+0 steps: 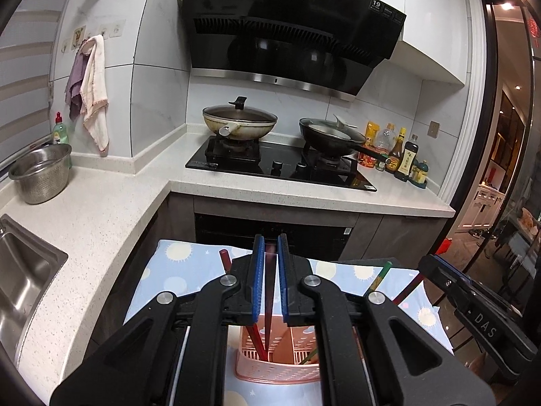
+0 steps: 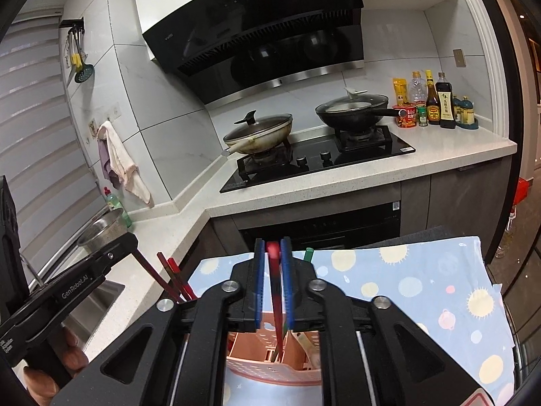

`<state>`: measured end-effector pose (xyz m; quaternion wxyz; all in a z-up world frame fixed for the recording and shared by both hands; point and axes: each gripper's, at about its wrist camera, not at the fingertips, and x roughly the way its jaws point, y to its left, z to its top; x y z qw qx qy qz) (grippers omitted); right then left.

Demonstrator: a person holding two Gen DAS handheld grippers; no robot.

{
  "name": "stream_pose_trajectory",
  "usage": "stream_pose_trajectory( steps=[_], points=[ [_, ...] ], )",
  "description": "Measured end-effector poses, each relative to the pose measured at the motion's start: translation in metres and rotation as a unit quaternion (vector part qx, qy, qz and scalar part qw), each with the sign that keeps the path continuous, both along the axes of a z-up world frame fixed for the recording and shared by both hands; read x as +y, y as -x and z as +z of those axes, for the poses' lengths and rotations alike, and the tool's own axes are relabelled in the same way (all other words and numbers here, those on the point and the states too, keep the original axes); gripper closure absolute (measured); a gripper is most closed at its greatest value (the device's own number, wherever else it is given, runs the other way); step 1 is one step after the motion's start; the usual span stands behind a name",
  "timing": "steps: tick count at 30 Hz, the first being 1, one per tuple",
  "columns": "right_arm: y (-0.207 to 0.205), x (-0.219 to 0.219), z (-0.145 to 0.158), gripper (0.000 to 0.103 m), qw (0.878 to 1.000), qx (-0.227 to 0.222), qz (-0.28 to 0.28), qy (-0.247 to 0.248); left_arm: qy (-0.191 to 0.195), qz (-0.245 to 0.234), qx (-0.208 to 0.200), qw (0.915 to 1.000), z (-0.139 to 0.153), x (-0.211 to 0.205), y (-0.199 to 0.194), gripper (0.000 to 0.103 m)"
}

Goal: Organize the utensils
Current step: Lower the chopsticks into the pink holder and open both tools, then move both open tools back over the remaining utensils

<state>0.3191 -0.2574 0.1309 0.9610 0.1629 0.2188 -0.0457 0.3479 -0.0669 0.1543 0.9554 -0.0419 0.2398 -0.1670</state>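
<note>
Two tongs hover over the pink holder [image 1: 277, 355] on the patterned cloth [image 1: 175, 270]. Left tongs [image 1: 270, 247] stand barely parted around a dark red chopstick [image 1: 269, 297]; grip cannot be confirmed. Right tongs [image 2: 273, 245] stand slightly apart, a red chopstick [image 2: 275, 291] between them, apparently loose. Both sticks run steeply down, tips inside the holder directly below.

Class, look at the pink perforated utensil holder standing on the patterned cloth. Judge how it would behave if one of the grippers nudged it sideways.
The pink holder looks like thin perforated plastic, so probably light and quick to slide. It stands on a soft cloth, which may bunch and drag rather than let it glide. Long chopsticks lean out above its rim, so it could tip toward them.
</note>
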Motion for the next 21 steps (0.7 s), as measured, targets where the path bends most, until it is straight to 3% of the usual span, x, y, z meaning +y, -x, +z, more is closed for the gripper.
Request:
stream_pose_trajectory(
  steps=[1,3,21],
  points=[
    [0.001,-0.001,0.0,0.067,1.0,-0.002,-0.002,-0.002,0.0,0.0,0.002,1.0,0.0,0.0,0.0,0.081],
    [0.004,-0.001,0.002,0.063,1.0,-0.007,-0.006,-0.002,0.0,0.01,0.005,0.9999,-0.001,0.001,0.002,0.061],
    [0.046,0.02,0.013,0.063,1.0,-0.007,0.006,0.025,-0.001,0.019,0.003,0.9998,0.005,0.017,0.038,0.059]
  ],
)
